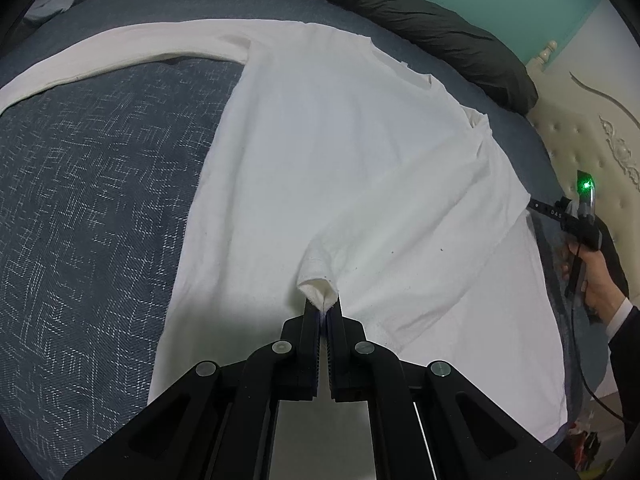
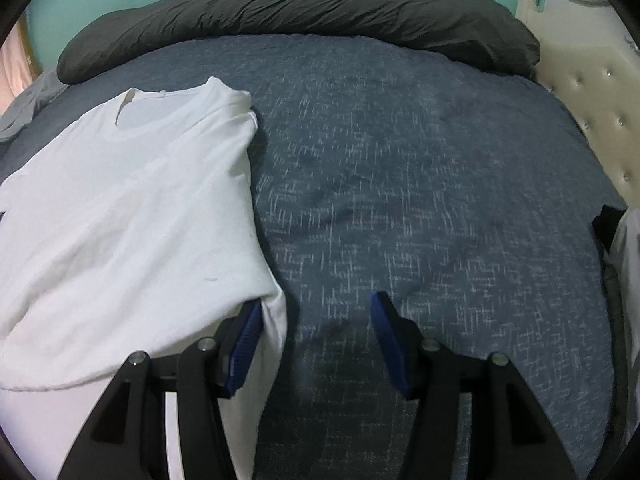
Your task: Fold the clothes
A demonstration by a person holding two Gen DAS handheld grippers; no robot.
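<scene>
A white long-sleeved shirt [image 1: 340, 168] lies spread on the bed [image 1: 100, 200], over a dark blue woven cover. One sleeve [image 1: 120, 52] stretches out flat toward the left in the left wrist view, its cuff cut off by the picture's edge. The left gripper [image 1: 323, 304] is clenched on a small bunched fold of the shirt's cloth, which rises in a peak between the fingers [image 1: 310, 320]. The right gripper [image 2: 316, 320] stands released, its blue-padded fingers [image 2: 386, 340] well apart over the bed cover; the shirt's edge drapes against the left finger, hiding its tip, and nothing is pinched. In the left wrist view that gripper shows small at the shirt's right edge, held by a hand [image 1: 596, 276] in a dark sleeve. A dark grey pillow [image 2: 300, 12] lies along the far side. Things at the right rim of the right wrist view are too cut off to name.
</scene>
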